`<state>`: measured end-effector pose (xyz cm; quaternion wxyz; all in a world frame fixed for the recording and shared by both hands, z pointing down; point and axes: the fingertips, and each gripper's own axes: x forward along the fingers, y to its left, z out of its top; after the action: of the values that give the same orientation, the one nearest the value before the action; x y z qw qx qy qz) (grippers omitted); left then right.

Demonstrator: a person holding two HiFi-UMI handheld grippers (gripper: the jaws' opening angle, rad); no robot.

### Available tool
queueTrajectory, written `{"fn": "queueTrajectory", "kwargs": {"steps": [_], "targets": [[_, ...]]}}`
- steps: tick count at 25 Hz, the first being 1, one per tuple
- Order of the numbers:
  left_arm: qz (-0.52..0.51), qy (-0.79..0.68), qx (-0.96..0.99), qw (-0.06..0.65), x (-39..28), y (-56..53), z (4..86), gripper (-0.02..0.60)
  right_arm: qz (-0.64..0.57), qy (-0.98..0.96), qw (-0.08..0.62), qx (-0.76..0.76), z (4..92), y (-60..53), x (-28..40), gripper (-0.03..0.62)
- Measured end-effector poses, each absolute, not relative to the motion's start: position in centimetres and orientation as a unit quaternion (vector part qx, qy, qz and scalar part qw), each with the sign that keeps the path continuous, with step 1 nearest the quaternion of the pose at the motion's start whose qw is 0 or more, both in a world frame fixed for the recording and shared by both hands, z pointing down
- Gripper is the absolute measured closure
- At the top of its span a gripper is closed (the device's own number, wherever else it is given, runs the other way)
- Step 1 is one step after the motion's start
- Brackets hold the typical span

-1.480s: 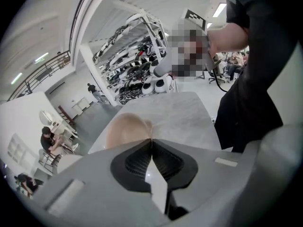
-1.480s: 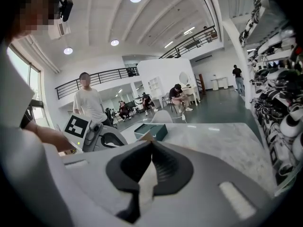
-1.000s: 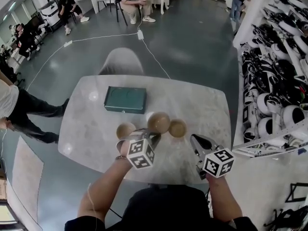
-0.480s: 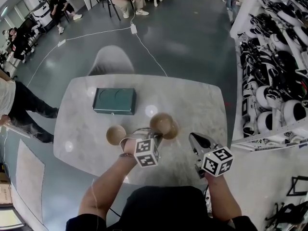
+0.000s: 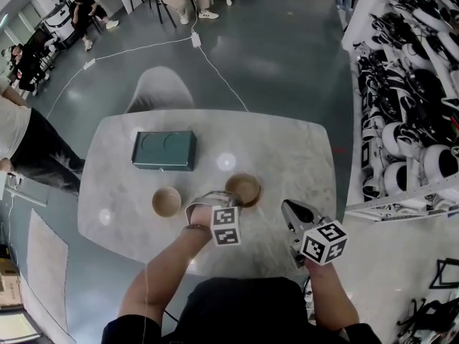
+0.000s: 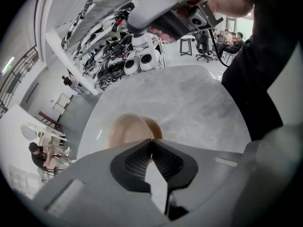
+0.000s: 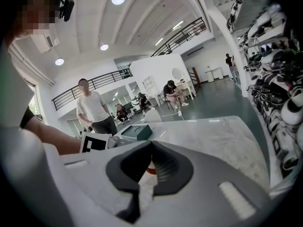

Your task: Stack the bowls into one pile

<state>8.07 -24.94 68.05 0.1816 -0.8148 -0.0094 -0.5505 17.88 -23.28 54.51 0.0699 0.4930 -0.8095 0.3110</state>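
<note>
Two tan bowls (image 5: 244, 188) sit nested together on the marble table (image 5: 301, 156), right of centre. My left gripper (image 5: 231, 199) is shut on the near rim of the top bowl (image 6: 128, 129), which in the left gripper view (image 6: 151, 141) shows just beyond the closed jaws. A third tan bowl (image 5: 166, 201) stands alone to the left. My right gripper (image 5: 287, 206) hovers over the table's near right part, apart from the bowls. In the right gripper view (image 7: 151, 143) its jaws meet with nothing held.
A dark green box (image 5: 163, 150) lies at the table's far left, also seen as the green box (image 7: 137, 132) in the right gripper view. A grey chair (image 5: 159, 90) stands behind the table. Shelves of helmets (image 5: 412, 120) line the right side. A person (image 5: 29, 149) stands left of the table.
My left gripper carried its bowl to the right and down, into the bowl that stood at the right. The two now read as one pile. The right gripper shifted only slightly.
</note>
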Motion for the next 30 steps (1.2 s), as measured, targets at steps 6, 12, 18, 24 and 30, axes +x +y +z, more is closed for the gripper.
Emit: {"fn": "queueTrajectory", "kwargs": {"steps": [6,12,18,24,30], "targets": [[-0.563,-0.010,-0.805,0.185,9.0,-24.7,69.7,0.565,0.315,-0.809,0.069,0.491,55.5,-22.6,18.8,0.591],[-0.561,0.000,-0.808,0.181,9.1,-24.9,69.3,0.536,0.313,-0.812,0.067,0.489,55.2,-22.9,18.9,0.591],[-0.531,0.040,-0.832,0.157,8.8,-25.1,66.8,0.476,0.303,-0.819,0.069,0.483,54.4,-23.1,18.6,0.591],[-0.451,0.136,-0.877,0.096,6.2,-25.9,61.0,0.477,0.282,-0.836,0.071,0.465,52.6,-23.7,16.0,0.591],[-0.367,0.234,-0.900,0.027,1.5,-25.7,56.5,0.485,0.263,-0.858,0.078,0.434,51.3,-23.4,12.1,0.591]]}}
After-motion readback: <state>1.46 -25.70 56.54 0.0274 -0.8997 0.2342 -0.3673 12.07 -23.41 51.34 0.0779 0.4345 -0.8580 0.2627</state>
